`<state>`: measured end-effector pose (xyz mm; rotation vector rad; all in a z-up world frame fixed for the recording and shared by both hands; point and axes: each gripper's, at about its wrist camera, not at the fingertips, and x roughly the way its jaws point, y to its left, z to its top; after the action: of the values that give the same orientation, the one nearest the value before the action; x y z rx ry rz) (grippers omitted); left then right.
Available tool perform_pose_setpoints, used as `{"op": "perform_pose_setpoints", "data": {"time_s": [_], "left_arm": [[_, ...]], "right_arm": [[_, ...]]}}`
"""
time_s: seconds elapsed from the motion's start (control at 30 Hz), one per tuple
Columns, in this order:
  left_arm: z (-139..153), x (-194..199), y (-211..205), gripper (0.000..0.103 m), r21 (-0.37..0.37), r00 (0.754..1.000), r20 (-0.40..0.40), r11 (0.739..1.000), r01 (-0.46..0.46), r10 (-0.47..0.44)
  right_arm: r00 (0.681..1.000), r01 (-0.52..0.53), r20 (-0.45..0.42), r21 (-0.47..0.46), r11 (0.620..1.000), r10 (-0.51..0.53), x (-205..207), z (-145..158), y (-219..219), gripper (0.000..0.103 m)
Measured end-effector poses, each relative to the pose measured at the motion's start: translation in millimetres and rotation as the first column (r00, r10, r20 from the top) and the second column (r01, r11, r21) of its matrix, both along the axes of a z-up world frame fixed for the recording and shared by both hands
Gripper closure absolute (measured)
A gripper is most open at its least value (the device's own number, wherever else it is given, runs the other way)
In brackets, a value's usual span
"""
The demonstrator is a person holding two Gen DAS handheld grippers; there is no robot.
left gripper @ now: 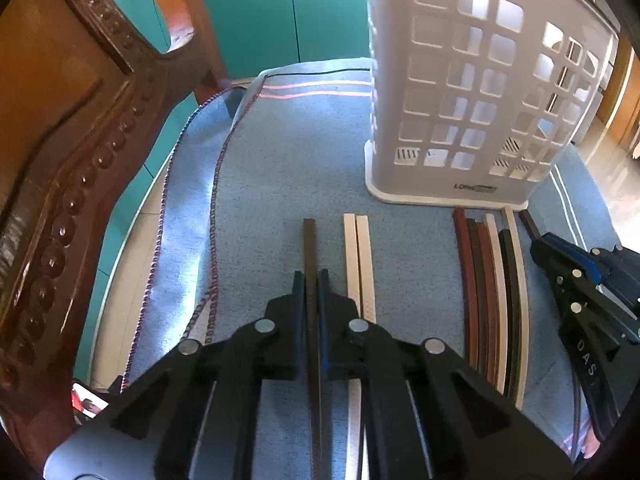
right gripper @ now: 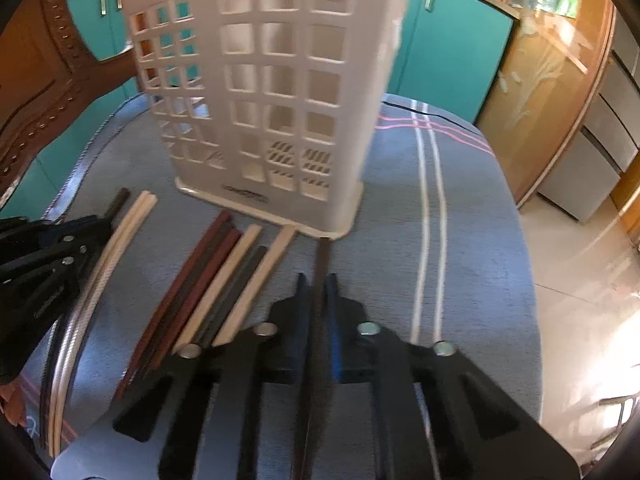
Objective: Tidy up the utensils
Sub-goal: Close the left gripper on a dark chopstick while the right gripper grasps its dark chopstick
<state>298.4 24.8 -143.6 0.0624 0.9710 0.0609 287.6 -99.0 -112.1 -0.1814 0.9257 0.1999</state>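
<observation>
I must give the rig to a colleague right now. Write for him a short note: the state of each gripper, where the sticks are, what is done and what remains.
Left gripper: shut on a dark chopstick, low over the blue cloth.
Right gripper: shut on another dark chopstick, its tip near the holder's base.
Pair of cream chopsticks: flat on the cloth beside the left gripper.
Mixed bundle of brown, dark and cream chopsticks: between the grippers, in front of the white holder.
Done: two gripped, none seen in the holder.
Left: sort and place all chopsticks.

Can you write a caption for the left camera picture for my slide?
Left tool shut on a dark chopstick, white basket ahead.
</observation>
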Motion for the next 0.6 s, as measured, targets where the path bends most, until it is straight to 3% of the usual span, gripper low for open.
{"op": "perform_pose_setpoints", "data": {"time_s": [0.1,0.2,0.37,0.6], "left_arm": [[0.0,-1.8,0.5,0.096,-0.016,1.0,0.002,1.0,-0.002,0.002],[1.5,-4.9,3.5,0.096,-0.081,1.0,-0.005,0.997,0.01,-0.011],[5.3,-13.1,3.5,0.096,-0.113,1.0,0.003,0.993,0.022,-0.022],[20.0,-31.4,4.1,0.096,-0.176,0.998,0.035,0.982,0.062,-0.057]], "right_arm": [[1.0,0.005,0.002,0.016,1.0,-0.005,-2.0,0.7,-1.4,0.095],[1.0,0.022,-0.011,0.085,0.996,-0.021,-3.9,3.8,-10.2,0.095],[0.999,0.012,0.049,0.155,0.988,-0.02,-14.6,22.1,-22.6,0.096],[1.0,-0.001,0.028,0.166,0.986,-0.004,-18.1,27.7,-25.5,0.096]]}}
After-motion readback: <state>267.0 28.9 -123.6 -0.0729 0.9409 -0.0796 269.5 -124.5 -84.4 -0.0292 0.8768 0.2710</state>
